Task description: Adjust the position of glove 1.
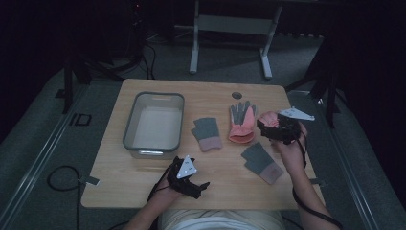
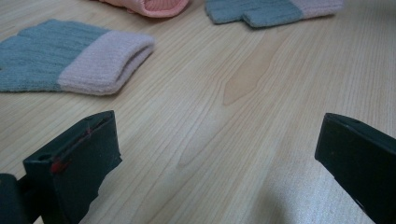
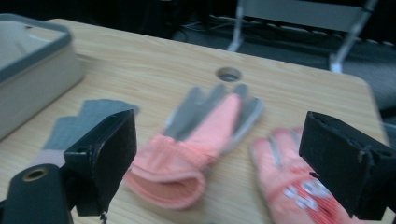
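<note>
From above, the wooden tabletop point(image 1: 143, 182) carries a grey-rimmed plastic bin point(image 1: 154, 124) at the left and four gloves spread out to its right, each lying apart so that it can be taken alone. The right gripper point(image 1: 270, 129) hangs over a second pink glove point(image 1: 269, 118), which lies just beside the pink and grey work glove point(image 1: 242, 124); I judge that this pair is the work in hand and the bin the place for it. The left gripper point(image 1: 197, 188) waits near the front edge, away from everything. One grey knitted glove point(image 1: 207, 133) lies near the bin, the other grey glove point(image 1: 262, 162) nearer the person.

In the left gripper view the jaws stand wide apart over bare wood, holding nothing. A grey glove with a pale pink cuff point(image 2: 70, 58) lies ahead, out of reach.

In the right gripper view the jaws are also wide and empty. Between them lies the pink and grey glove point(image 3: 201, 140), palm down, cuff toward the camera, and the printed pink glove point(image 3: 299, 182) sits close under the right jaw, probably the next to be taken.
</note>
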`<state>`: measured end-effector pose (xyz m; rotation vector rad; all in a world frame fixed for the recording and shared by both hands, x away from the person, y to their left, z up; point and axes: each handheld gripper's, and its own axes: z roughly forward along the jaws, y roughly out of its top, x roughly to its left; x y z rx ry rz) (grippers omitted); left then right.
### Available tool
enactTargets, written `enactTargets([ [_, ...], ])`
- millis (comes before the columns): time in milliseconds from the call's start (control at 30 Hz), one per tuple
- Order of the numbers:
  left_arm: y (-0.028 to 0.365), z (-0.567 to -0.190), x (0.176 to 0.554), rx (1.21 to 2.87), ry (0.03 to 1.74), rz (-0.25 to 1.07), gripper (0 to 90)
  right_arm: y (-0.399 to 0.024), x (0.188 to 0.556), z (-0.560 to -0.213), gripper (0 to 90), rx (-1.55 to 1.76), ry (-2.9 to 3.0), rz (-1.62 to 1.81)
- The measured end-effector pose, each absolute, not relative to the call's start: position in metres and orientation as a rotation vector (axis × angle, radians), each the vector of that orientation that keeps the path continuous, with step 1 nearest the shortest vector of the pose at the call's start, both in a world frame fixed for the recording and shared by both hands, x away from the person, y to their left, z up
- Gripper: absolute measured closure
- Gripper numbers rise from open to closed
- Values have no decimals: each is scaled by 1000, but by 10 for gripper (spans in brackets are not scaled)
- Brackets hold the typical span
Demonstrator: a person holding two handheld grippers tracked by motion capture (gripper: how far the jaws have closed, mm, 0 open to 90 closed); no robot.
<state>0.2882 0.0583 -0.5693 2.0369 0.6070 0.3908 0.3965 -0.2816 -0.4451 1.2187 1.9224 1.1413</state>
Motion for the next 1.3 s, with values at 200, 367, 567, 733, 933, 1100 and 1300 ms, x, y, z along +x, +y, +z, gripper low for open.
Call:
enactTargets([
  [200, 58, -569, 288, 2038, 609, 392, 0, -254, 404, -450, 149, 1132, 1995, 1168],
  [367, 58, -569, 289, 2042, 611, 389, 0, -231, 409, -456, 220, 1073, 2048, 1189],
  [567, 58, -569, 288, 2040, 604, 391, 0, -208, 415, -465, 288, 1052, 2112, 1198],
  [733, 58, -569, 288, 2041, 603, 389, 0, -191, 420, -478, 321, 1034, 2168, 1187],
  [933, 58, -569, 288, 2041, 601, 392, 0, -171, 427, -496, 380, 1017, 2230, 1165],
  [1100, 58, -569, 288, 2041, 598, 388, 0, -157, 432, -507, 410, 1007, 2266, 1156],
  [1300, 58, -569, 287, 2038, 593, 396, 0, -143, 440, -521, 522, 953, 2333, 1129],
])
